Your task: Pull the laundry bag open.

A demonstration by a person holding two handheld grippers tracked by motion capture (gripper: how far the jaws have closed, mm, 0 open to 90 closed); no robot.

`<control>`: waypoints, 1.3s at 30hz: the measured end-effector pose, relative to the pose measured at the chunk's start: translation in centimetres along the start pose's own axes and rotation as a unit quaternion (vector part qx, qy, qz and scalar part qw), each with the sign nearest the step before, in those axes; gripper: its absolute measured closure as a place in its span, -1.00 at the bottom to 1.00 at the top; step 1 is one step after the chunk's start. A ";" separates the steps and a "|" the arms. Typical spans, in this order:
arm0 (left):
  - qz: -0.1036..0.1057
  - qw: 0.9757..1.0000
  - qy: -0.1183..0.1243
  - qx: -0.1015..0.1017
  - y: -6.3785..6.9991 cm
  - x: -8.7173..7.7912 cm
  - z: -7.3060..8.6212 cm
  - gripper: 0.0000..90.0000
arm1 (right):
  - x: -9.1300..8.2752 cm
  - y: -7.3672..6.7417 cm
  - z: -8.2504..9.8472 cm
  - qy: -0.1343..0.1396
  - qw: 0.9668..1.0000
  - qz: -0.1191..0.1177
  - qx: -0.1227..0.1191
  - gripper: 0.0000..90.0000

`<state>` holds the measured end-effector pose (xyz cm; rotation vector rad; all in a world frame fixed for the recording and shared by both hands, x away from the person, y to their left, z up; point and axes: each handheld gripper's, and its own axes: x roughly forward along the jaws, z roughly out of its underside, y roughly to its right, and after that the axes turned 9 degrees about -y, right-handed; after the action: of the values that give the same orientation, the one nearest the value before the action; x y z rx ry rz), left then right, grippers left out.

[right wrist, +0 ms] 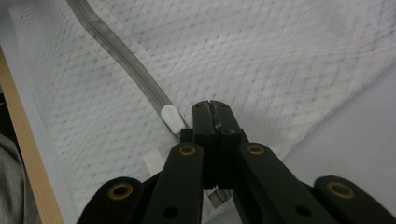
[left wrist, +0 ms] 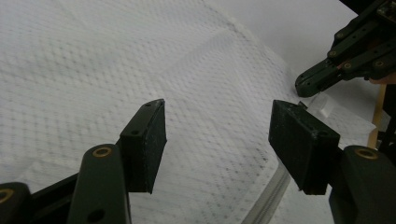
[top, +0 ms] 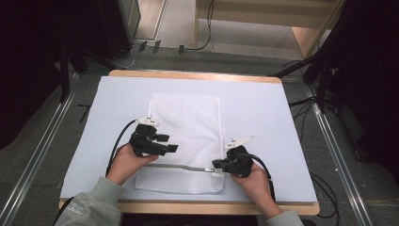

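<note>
Mesh bag (top: 184,136) flat on table (top: 263,103), zipper (top: 174,165) near person's edge.

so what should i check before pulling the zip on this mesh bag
1. Right gripper shut at the zip's end: ok.
2. Zip pull clamped between its jaws: cannot tell; the white tab lies just beside them.
3. Left gripper holding the mesh bag down: not ok; its jaws are open above the fabric.
4. Zip lying straight: not ok; it bends slightly mid-way.
5. Bag flat on the table: ok.

White mesh bag (top: 184,127) with grey zipper (top: 179,166); black grippers.
</note>
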<state>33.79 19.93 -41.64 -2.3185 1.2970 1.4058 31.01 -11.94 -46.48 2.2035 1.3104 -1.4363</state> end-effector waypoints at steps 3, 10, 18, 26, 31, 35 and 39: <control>0.004 1.000 -0.001 0.005 0.6 0.3 0.0 -0.16 | 0.0 -0.2 0.5 -0.005 1.000 0.001 -0.002 1.00; 0.016 1.000 -0.007 0.017 1.6 1.1 -0.2 -0.13 | -0.3 -0.5 1.3 -0.007 1.000 0.016 -0.009 1.00; 0.027 0.999 -0.021 0.034 2.9 2.5 -0.5 -0.09 | -0.3 -0.9 1.9 0.009 0.998 0.043 -0.038 1.00; 0.051 0.997 -0.037 0.044 4.1 3.9 -0.8 0.23 | -0.2 -0.7 2.1 0.017 0.999 0.039 -0.033 1.00; 0.073 0.995 -0.045 0.057 4.9 4.9 -1.0 0.52 | -0.2 -0.7 2.2 0.019 0.999 0.038 -0.028 1.00; 0.082 0.993 -0.053 0.063 5.3 5.7 -1.2 0.71 | -0.2 -0.7 2.2 0.019 0.999 0.036 -0.024 1.00; 0.089 0.992 -0.058 0.062 5.6 6.5 -1.4 0.83 | -0.2 -0.7 2.2 0.019 0.999 0.036 -0.025 1.00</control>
<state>31.89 11.80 -44.24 -2.0525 1.5412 1.4413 29.08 -12.94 -47.20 2.2326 1.2517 -1.3273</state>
